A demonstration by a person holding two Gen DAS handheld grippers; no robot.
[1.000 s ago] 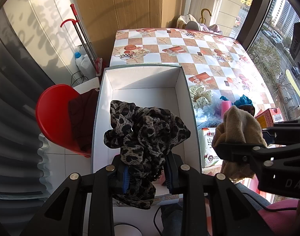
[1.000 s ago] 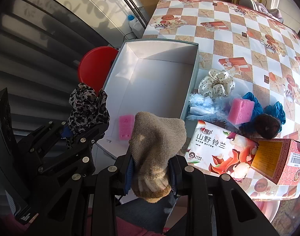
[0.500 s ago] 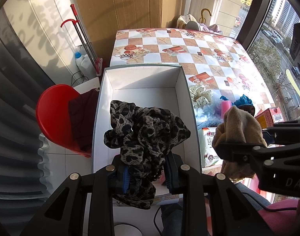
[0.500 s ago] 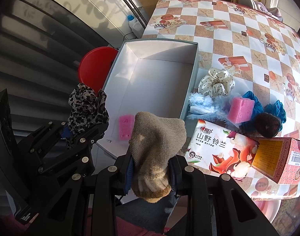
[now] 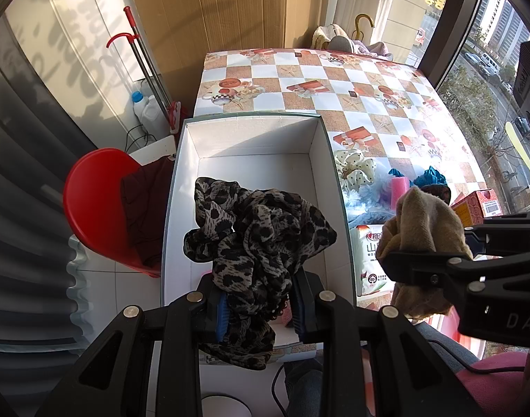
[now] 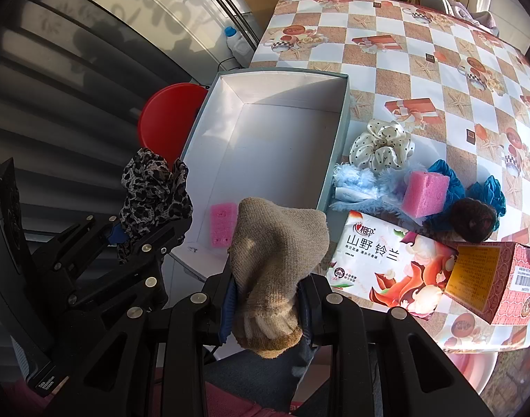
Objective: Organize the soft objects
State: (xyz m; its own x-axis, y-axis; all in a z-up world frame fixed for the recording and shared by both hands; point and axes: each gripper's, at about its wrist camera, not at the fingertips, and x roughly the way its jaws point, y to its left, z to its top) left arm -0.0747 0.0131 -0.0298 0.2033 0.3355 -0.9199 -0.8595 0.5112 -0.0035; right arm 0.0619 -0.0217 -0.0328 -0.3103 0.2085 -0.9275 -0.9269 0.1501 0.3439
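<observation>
1. Nothing has visibly moved over the last second: both tongs hang where they were, each with its cloth still clamped.
2. The left gripper (image 5: 259,307) is closed on a leopard scarf (image 5: 254,239), which bunches up above the fingers and droops below them.
3. Ahead of and below the left gripper lies the white box (image 5: 325,160); the scarf hangs over its near end.
4. The right gripper (image 6: 266,304) is clamped on a beige sock (image 6: 275,257), toe end standing up past the fingers, cuff hanging below.
5. Just ahead and to the left of the right gripper, a pink sponge (image 6: 223,224) lies on the box floor near its near wall.
6. To the right of the right gripper, on the checked table (image 6: 438,52), sits a tissue pack (image 6: 386,260), touching a red carton (image 6: 494,278).
7. Further ahead and right lie a dotted scrunchie (image 6: 381,147), pale blue fluff (image 6: 355,184), a second pink sponge (image 6: 426,193), blue scrunchies (image 6: 490,191) and a brown ball (image 6: 473,219), all beside the box, outside it.
8. Left of the left gripper stands a red chair (image 5: 94,201) with dark cloth on it.
</observation>
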